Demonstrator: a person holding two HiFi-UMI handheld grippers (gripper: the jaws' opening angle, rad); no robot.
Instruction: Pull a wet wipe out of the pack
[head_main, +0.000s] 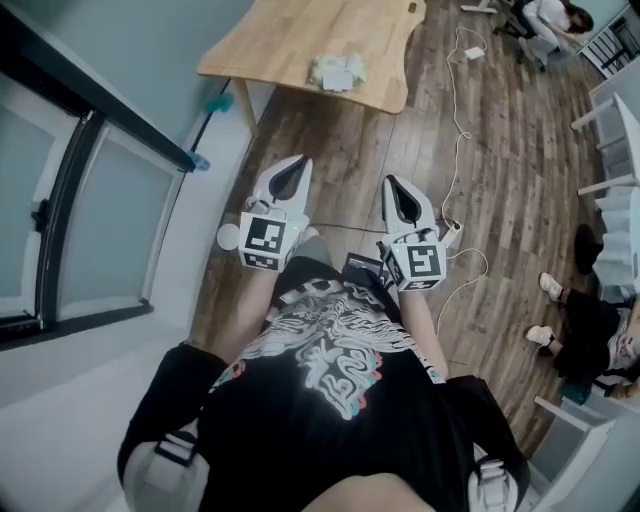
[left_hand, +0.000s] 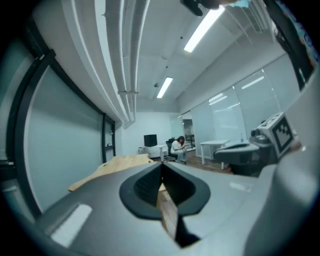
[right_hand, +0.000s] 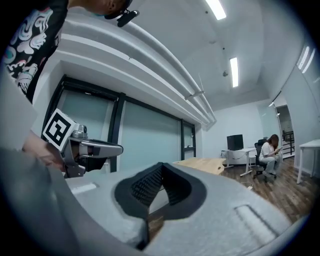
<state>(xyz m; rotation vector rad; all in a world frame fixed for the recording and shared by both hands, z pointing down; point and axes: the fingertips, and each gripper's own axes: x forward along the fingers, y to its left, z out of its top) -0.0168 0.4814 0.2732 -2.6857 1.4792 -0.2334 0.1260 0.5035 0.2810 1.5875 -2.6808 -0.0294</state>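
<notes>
The task is judged to be at its very start: no wipe has been drawn and the approach is not yet made. The left hand-held gripper (head_main: 296, 165) and the right hand-held gripper (head_main: 394, 186) are held side by side in front of the person's chest, roughly level and pointed toward the tabletop (head_main: 290, 40). In each gripper view the ribbed pads are seen pressed tip to tip, with nothing caught between them, so both are clenched and empty.

The wet wipe pack (head_main: 338, 72) is seen lying on the tabletop, near its closer edge and well apart from both tools, with wooden floor (head_main: 500, 180) in between. It appears as a small, flat, pale packet, whitish with a faint green tint. Whether its flap is lifted, or a wipe is already showing, cannot be made out at this distance.

Next, the tabletop would have to be approached and both sets of jaws released. One tool would probably be needed to steady the soft pack while the other pinches the top wipe at the opening.
</notes>
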